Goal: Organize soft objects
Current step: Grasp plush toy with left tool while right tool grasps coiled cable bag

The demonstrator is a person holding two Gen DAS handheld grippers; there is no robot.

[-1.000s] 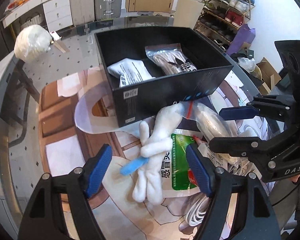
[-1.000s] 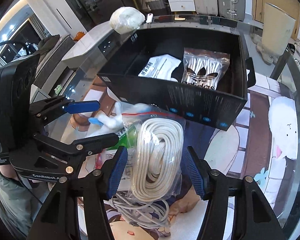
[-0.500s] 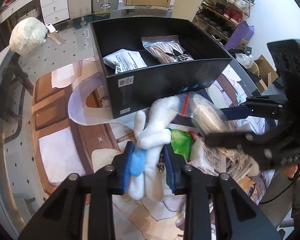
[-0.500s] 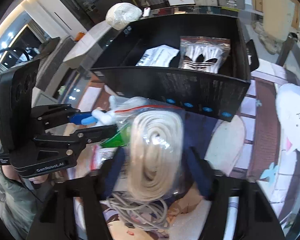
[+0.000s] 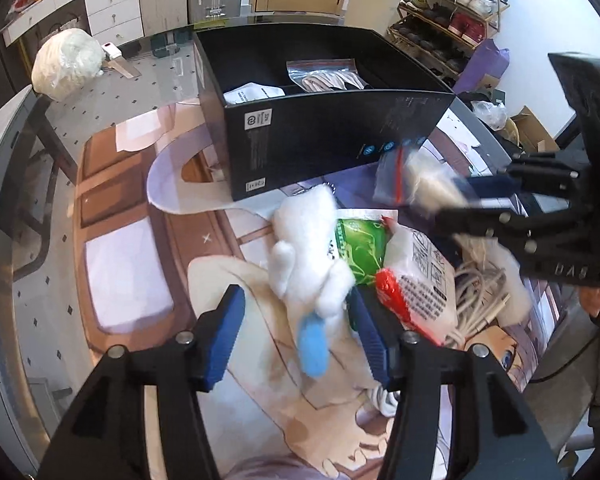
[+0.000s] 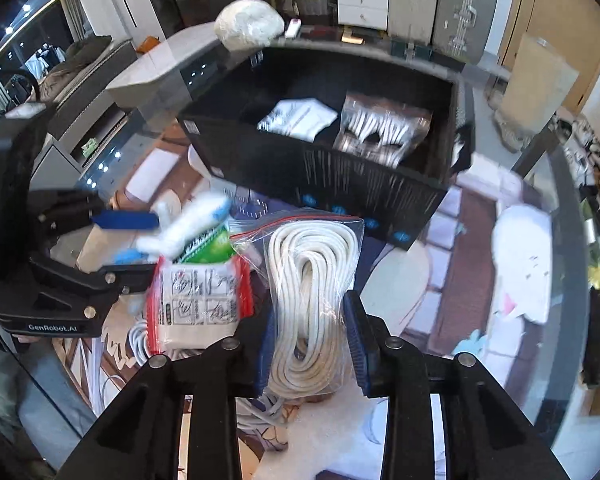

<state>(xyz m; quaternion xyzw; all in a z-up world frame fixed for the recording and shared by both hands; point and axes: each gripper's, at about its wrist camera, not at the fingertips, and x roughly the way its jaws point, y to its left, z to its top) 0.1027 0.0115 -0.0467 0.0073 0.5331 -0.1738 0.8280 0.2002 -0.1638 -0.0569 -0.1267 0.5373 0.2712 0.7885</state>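
Right hand-held gripper is clamped on the bagged white cord; left hand-held gripper stands released around the white plush toy. Ahead lies the black box. Judged step: transfer; next, lift the cord over the near wall and release inside.

Left wrist view: close, looking down from the left at the black box. Right wrist view: close, from the right. Shared: box, white plush.
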